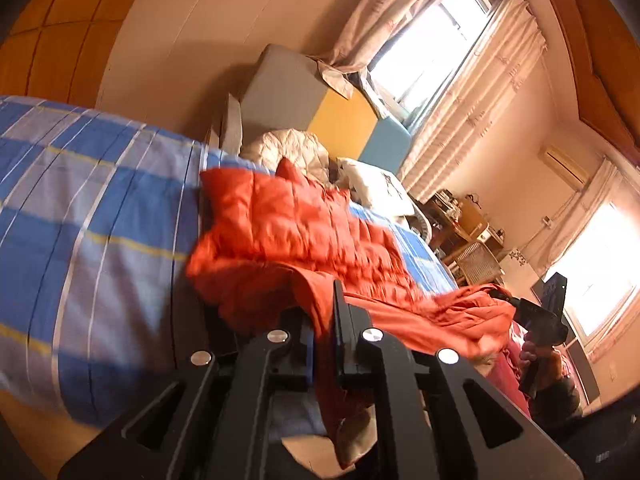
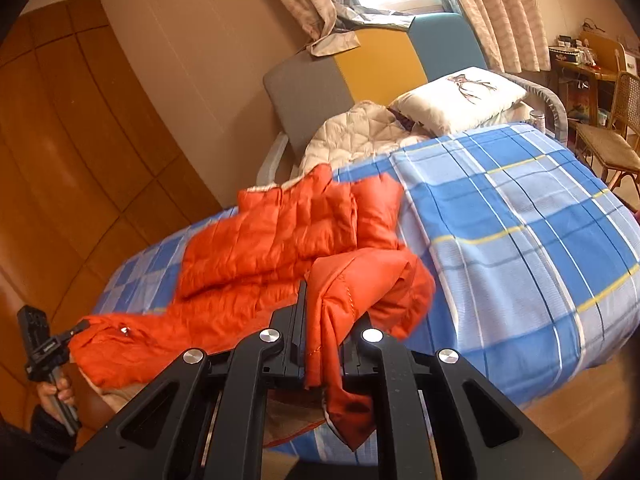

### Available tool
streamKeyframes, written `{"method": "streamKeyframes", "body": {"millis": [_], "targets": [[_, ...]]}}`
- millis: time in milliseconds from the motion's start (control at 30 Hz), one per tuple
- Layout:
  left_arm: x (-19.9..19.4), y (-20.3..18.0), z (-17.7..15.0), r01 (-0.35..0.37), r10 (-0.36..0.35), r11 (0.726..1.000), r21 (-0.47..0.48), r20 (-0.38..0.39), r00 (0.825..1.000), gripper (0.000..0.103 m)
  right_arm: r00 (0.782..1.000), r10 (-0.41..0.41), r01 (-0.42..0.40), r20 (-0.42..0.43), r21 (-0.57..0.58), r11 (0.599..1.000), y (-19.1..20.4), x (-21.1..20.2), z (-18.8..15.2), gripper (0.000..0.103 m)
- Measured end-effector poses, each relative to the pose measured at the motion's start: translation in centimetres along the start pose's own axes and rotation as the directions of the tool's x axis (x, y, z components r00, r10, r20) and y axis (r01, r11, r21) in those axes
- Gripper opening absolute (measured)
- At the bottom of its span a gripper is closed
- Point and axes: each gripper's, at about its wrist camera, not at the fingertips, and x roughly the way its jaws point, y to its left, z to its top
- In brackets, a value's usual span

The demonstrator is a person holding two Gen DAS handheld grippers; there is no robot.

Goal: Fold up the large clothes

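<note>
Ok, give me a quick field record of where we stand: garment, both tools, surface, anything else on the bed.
garment: orange quilted jacket, far part flat on the bed, near edge raised
left tool: shut on the jacket's near edge
right tool: shut on the jacket's near edge, fabric hanging between the fingers
surface: bed with blue checked sheet
also on bed: white pillow, beige quilt by the headboard
fold: not yet made

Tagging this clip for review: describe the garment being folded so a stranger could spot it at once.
Start at the bed with the blue checked sheet. Across the end away from the white pillow lies an orange quilted jacket, its near edge pinched in both claws. Unlike the cream quilt bunched by the pillow, it is bright orange.
</note>
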Motion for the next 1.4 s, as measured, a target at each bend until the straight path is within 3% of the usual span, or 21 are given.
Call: {"method": "streamKeyframes", "body": {"millis": [367, 433, 500, 567, 600, 633, 700, 733, 800, 900, 1067, 1167, 1233, 1300, 1333, 1400], "targets": [[10.0, 2.6, 7.0, -0.116, 0.115, 0.993, -0.014, -0.06, 0.992, 0.01, 0.997, -0.071, 0.072, -0.015, 0.039, 0.997, -0.2, 8.6, 5.1, 0.012], [11.7, 3.1, 7.9, -0.144, 0.142, 0.989, -0.017, -0.075, 0.987, 0.01, 0.997, -0.076, 0.076, -0.006, 0.052, 0.996, -0.4, 9.4, 5.6, 0.021], [13.0, 3.6, 8.6, -0.176, 0.174, 0.984, -0.014, -0.087, 0.981, 0.011, 0.998, -0.057, 0.056, 0.009, 0.103, 0.993, -1.1, 10.1, 6.4, 0.048], [14.1, 4.5, 9.1, -0.193, 0.189, 0.981, -0.037, -0.102, 0.977, 0.013, 0.999, -0.039, 0.034, 0.032, 0.138, 0.99, -1.5, 10.4, 7.0, 0.061], [14.7, 5.0, 9.3, -0.203, 0.197, 0.978, -0.046, -0.112, 0.974, 0.019, 0.998, -0.036, 0.029, 0.045, 0.148, 0.988, -1.6, 10.5, 7.3, 0.073], [15.2, 5.4, 9.5, -0.208, 0.199, 0.976, -0.06, -0.124, 0.972, 0.025, 0.997, -0.04, 0.03, 0.061, 0.161, 0.987, -1.7, 10.5, 7.5, 0.078], [15.6, 6.2, 9.9, -0.202, 0.19, 0.975, -0.095, -0.12, 0.974, 0.057, 0.996, -0.038, 0.023, 0.081, 0.171, 0.985, -2.0, 10.3, 7.9, 0.08], [15.5, 6.3, 10.1, -0.195, 0.184, 0.975, -0.103, -0.109, 0.977, 0.063, 0.996, -0.036, 0.02, 0.085, 0.176, 0.984, -2.2, 10.1, 7.8, 0.08], [14.7, 6.4, 10.3, -0.218, 0.213, 0.969, -0.118, -0.056, 0.975, 0.093, 0.995, -0.052, 0.035, 0.085, 0.186, 0.982, -2.8, 9.6, 7.5, 0.082], [13.1, 7.2, 10.3, -0.199, 0.201, 0.969, -0.144, -0.004, 0.98, 0.095, 0.995, -0.068, 0.053, 0.067, 0.201, 0.978, -4.3, 9.0, 5.9, 0.082], [12.1, 9.0, 7.2, -0.19, 0.185, 0.974, -0.127, -0.045, 0.982, 0.092, 0.995, -0.093, 0.096, -0.027, 0.224, 0.97, -7.0, 9.9, 1.9, 0.082], [12.8, 10.2, 4.3, -0.171, 0.155, 0.976, -0.138, -0.118, 0.981, 0.08, 0.992, -0.098, 0.115, -0.083, 0.236, 0.965, -7.9, 11.6, 0.3, 0.082], [13.6, 10.6, 2.4, -0.141, 0.117, 0.979, -0.145, -0.166, 0.979, 0.065, 0.989, -0.096, 0.12, -0.111, 0.232, 0.965, -7.9, 13.0, -0.5, 0.082], [14.2, 10.4, 1.4, -0.111, 0.083, 0.982, -0.152, -0.183, 0.98, 0.036, 0.988, -0.089, 0.116, -0.123, 0.236, 0.965, -7.7, 13.9, -0.8, 0.067], [14.2, 10.2, 1.2, -0.099, 0.071, 0.984, -0.15, -0.184, 0.98, 0.027, 0.989, -0.082, 0.11, -0.124, 0.243, 0.964, -7.7, 14.0, -0.8, 0.061], [13.9, 9.8, 0.9, -0.085, 0.059, 0.985, -0.15, -0.168, 0.984, 0.01, 0.99, -0.066, 0.095, -0.125, 0.241, 0.966, -7.5, 13.7, -0.8, 0.031]]}}
